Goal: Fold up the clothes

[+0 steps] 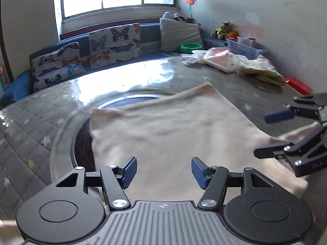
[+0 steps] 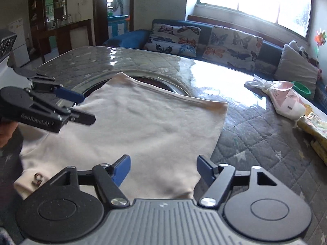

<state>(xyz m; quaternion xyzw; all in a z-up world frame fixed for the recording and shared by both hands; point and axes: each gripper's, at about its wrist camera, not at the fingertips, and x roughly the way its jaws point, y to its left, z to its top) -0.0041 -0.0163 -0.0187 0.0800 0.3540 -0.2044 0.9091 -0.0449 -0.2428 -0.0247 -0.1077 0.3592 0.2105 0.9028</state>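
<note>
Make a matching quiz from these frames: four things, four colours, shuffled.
Things:
1. garment
2. bowl
3. sofa
4. box

Colours:
A. red
B. cream
C. blue
D. green

Pairs: 1-B, 2-D, 3-C, 4-A
</note>
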